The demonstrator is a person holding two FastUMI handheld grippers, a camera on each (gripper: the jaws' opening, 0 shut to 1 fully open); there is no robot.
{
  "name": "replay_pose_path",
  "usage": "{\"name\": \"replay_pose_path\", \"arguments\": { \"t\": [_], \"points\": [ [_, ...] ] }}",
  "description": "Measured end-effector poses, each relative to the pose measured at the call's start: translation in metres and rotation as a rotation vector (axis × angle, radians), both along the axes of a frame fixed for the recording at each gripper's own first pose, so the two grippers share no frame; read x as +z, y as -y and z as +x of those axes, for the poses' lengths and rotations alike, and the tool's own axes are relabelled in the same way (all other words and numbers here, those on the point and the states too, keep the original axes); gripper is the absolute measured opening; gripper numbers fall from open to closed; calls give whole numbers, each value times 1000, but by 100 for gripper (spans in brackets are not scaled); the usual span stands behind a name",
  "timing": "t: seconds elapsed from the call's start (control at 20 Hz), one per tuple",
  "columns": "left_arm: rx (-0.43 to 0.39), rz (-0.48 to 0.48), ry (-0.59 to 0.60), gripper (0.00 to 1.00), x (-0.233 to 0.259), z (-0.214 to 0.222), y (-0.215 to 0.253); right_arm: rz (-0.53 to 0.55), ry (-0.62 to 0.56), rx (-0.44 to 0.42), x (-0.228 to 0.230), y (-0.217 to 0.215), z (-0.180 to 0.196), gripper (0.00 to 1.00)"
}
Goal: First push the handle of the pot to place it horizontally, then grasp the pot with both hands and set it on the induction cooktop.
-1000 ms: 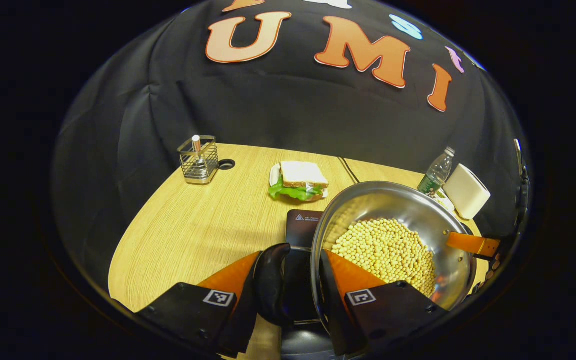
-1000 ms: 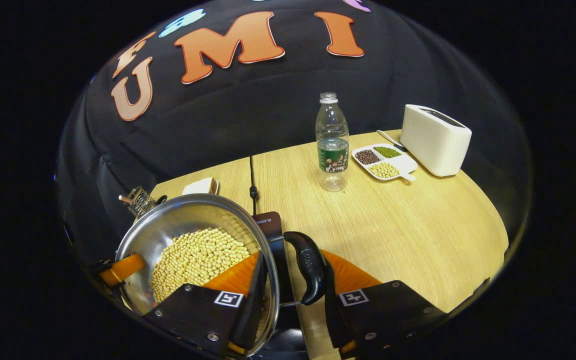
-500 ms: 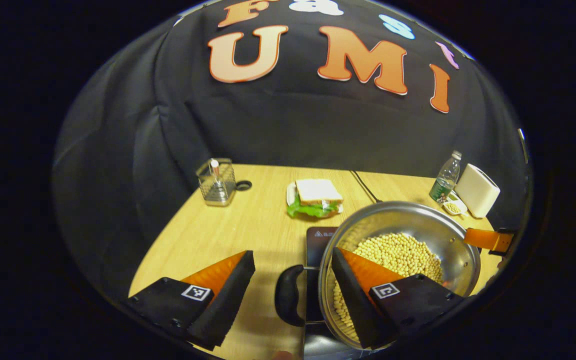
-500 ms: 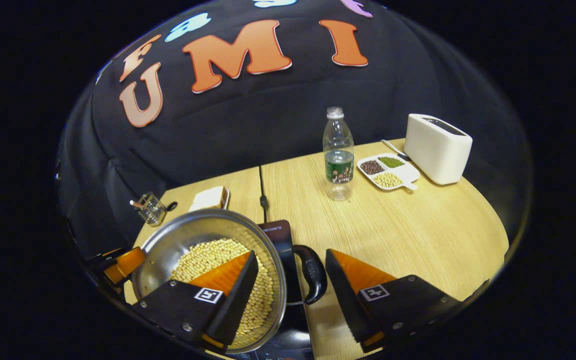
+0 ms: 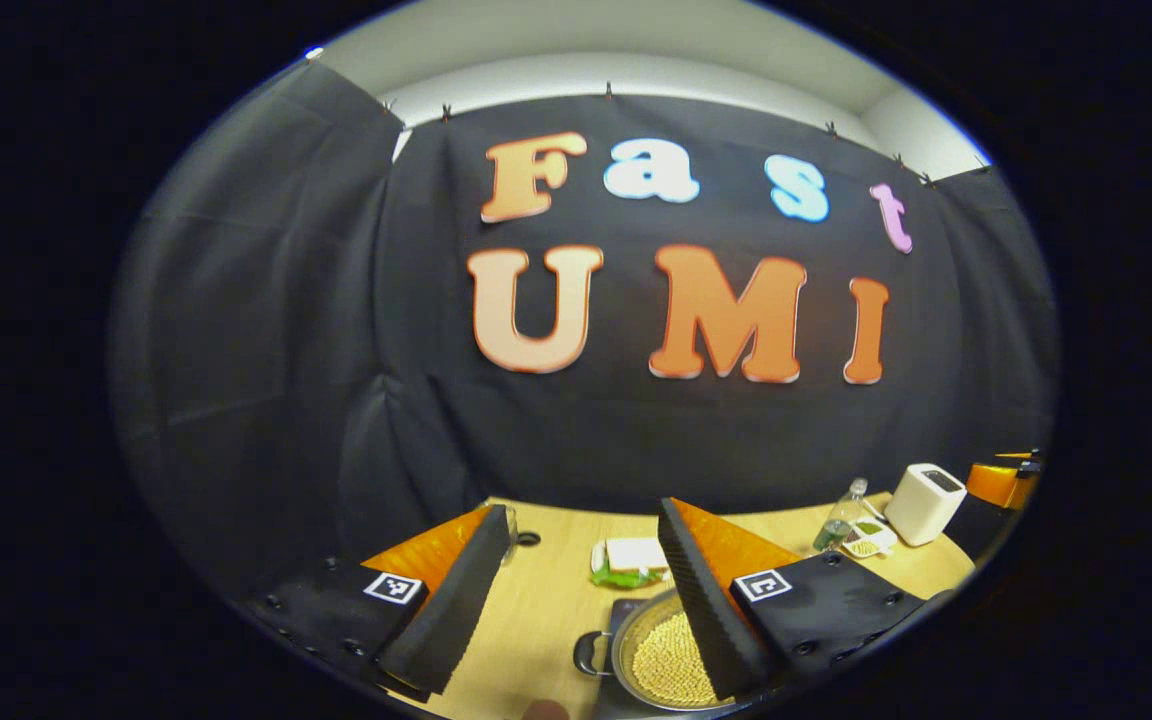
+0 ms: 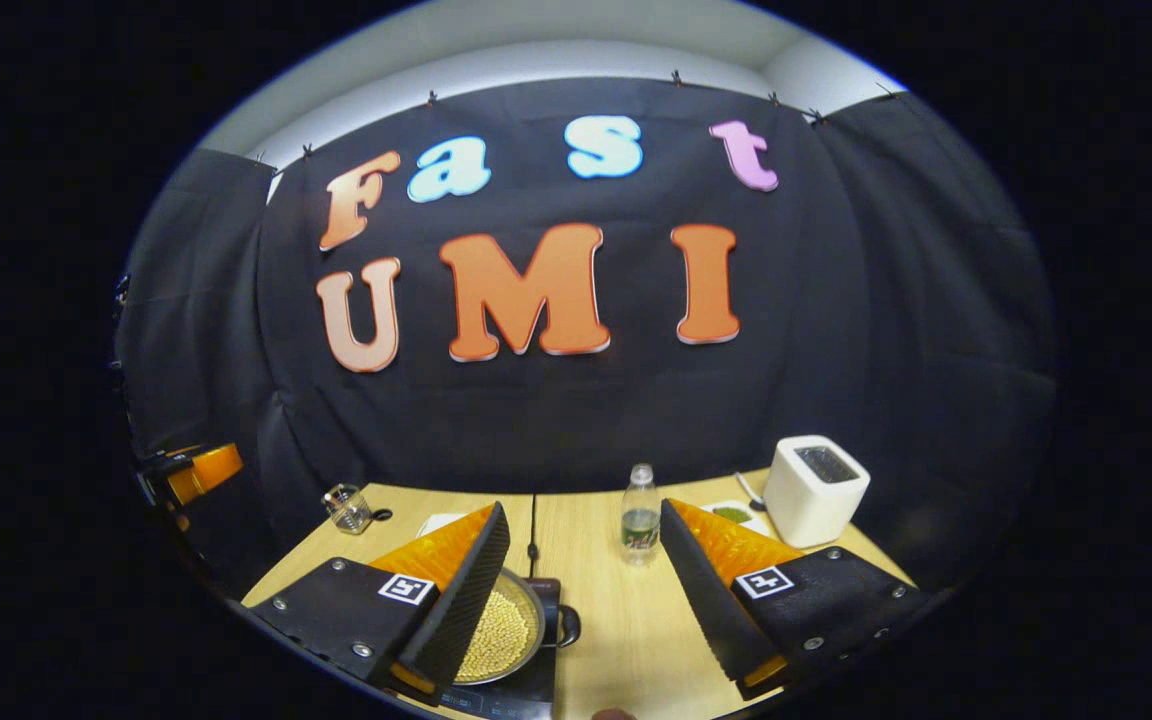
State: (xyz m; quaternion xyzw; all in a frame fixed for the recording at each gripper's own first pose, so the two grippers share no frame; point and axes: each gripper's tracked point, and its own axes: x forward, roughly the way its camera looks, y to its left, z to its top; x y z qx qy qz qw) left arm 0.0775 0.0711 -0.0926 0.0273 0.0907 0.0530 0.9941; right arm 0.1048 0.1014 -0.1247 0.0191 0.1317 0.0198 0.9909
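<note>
Silvery pot [image 6: 528, 620] of yellow beans [image 5: 671, 660], pale wood-grain table [image 6: 626, 620]

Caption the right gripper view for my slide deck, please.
Open right gripper raised above the bean-filled pot resting on the induction cooktop.

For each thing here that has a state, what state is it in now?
left gripper: open, holding nothing
right gripper: open, holding nothing
pot: sits on the induction cooktop, holds beans
water bottle: upright, capped
toaster: upright, slot up
sandwich: lies on the table
</note>
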Motion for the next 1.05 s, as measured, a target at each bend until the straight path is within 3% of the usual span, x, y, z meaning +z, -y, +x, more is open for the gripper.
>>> {"name": "replay_pose_path", "arguments": {
  "t": [0.15, 0.4, 0.6, 1.05],
  "points": [
    [-11, -8, 58, 99, 48, -24, -5, -31, 67, 23, 42, 13, -22, 94],
    [26, -117, 135, 98, 107, -52, -21, -38, 150, -11, 89, 40, -49, 94],
    [43, -89, 186, 99, 122, -66, -21, -46, 175, -35, 100, 53, -61, 94],
    [-30, -82, 213, 96, 136, -79, 10, -27, 159, -32, 104, 57, -67, 94]
  ]
}}
